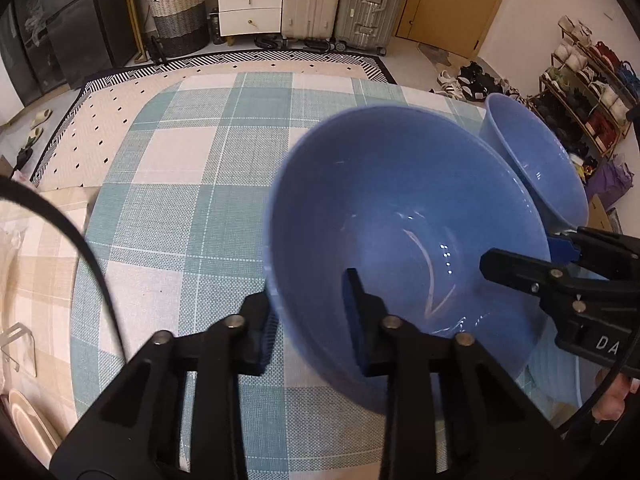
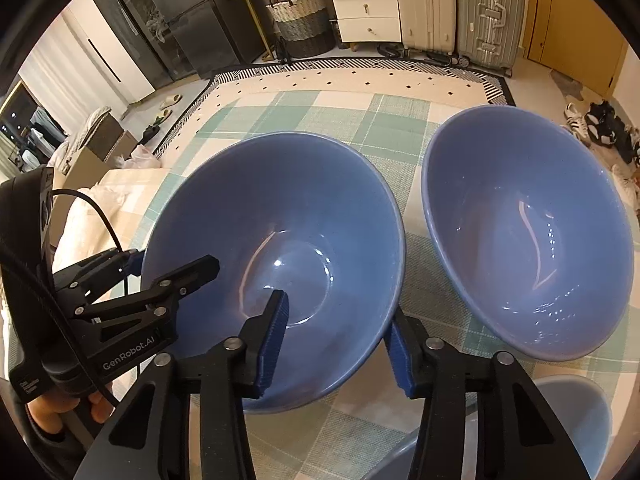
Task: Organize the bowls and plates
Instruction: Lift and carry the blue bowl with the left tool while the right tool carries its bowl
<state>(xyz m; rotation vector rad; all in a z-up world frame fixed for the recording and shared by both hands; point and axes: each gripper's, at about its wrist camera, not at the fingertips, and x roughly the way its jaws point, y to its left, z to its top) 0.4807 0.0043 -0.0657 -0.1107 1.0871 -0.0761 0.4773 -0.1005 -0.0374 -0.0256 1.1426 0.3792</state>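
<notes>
Two blue bowls are over the checked tablecloth. The near blue bowl [image 1: 400, 208] [image 2: 280, 220] is gripped from both sides. My left gripper [image 1: 312, 320] is shut on its left rim, one finger inside and one outside; it also shows in the right wrist view [image 2: 176, 264]. My right gripper [image 2: 340, 340] is shut on its right rim the same way and enters the left wrist view at the right edge [image 1: 532, 258]. The second blue bowl [image 2: 528, 232] [image 1: 536, 160] sits to the right, untouched.
A pale blue plate [image 2: 572, 420] lies at the near right under my right gripper. A cream dish [image 1: 28, 428] lies at the near left. The tablecloth [image 1: 192, 184] reaches far and left. Beyond the table are a rug, drawers, suitcases and a shoe rack.
</notes>
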